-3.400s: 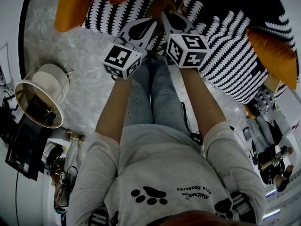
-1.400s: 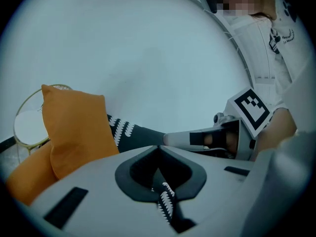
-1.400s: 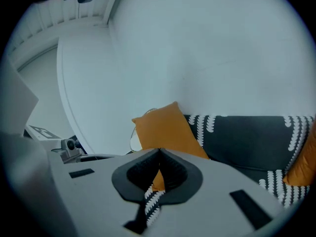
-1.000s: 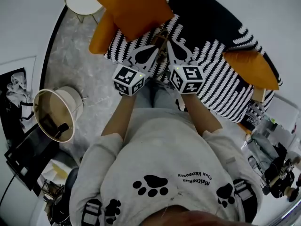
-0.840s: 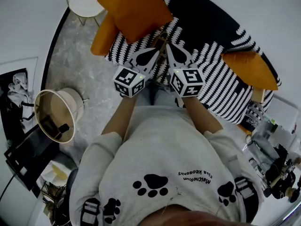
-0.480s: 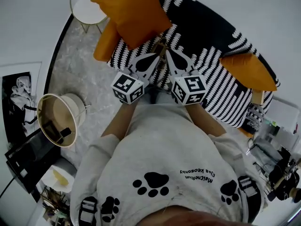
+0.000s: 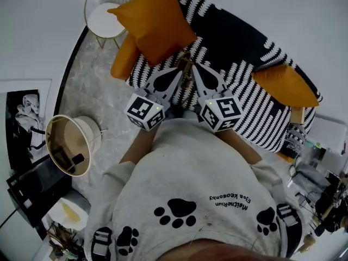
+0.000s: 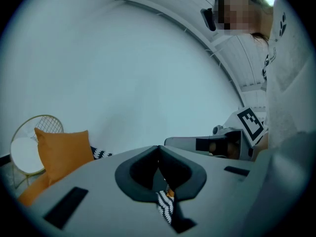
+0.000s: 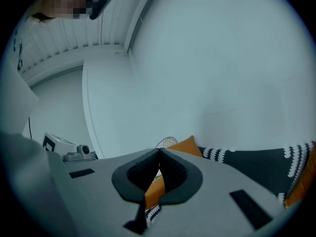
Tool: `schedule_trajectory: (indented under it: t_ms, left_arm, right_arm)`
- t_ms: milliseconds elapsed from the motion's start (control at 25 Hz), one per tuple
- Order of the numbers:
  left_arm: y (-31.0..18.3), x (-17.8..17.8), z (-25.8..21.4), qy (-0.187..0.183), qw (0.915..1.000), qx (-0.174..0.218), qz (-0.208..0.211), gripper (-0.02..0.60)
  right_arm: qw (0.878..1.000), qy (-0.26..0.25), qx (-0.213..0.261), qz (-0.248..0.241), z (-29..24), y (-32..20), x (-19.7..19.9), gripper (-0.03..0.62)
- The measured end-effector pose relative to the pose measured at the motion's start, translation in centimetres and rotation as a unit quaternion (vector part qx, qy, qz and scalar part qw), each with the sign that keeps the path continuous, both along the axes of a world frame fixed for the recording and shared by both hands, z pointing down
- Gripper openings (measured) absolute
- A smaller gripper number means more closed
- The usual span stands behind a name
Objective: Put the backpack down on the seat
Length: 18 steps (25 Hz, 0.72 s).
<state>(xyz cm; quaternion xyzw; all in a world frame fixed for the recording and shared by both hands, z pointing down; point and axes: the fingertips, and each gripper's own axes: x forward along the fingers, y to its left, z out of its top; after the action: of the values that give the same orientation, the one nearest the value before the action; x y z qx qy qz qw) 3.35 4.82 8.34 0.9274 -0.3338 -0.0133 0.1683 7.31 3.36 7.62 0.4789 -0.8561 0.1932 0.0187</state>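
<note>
**Evidently, the person is drawing back from the seat with both claws clenched**

Over the last few seconds the head view is climbing up and away. The legs that were showing below the cubes are now hiding behind the torso. More of the striped seat [image 7: 255, 99], the big orange cushion [image 7: 155, 20] and the round side table [image 7: 106, 19] is coming into frame.

The left claw [image 7: 175, 74] and the right claw [image 7: 196, 70] are being held close in front of the chest, side by side, tips pointing toward the seat's front edge. In each gripper view the jaws are meeting tip to tip, clenched, with no strap or cloth showing between the pads. Only bits of stripe and orange are peeking through the gap behind them.

A small brownish thing, which I am taking for the backpack [image 7: 185, 60], is showing between the two claw tips against the stripes. Whether it is resting on the seat or touching a claw I cannot tell. I am judging that the setting-down is most likely finished and the person is standing clear, though that is leaning on a poorly seen backpack.
</note>
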Motion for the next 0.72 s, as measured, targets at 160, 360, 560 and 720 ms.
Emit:
schedule_trajectory:
  t_ms: [160, 360, 560, 720]
  left_arm:
    - [0.3, -0.2, -1.9, 0.002, 0.9997, 0.023, -0.005, 0.018]
    - [0.8, -1.1, -3.5, -0.003, 0.9989, 0.042, -0.022, 0.018]
    - [2.6, -1.5, -3.8, -0.003, 0.998, 0.047, -0.043, 0.018]
    - [3.6, -1.7, -3.8, -0.005, 0.9976, 0.055, -0.04, 0.018]
  right_arm:
    - [0.999, 0.018, 0.033, -0.007, -1.7, 0.8, -0.1, 0.032]
    - [0.998, 0.018, 0.057, -0.008, -3.3, 1.5, -0.3, 0.032]
    - [0.996, 0.008, 0.088, -0.018, -4.8, 2.8, -0.5, 0.032]
    - [0.993, 0.017, 0.119, -0.019, -5.8, 3.8, -1.6, 0.032]
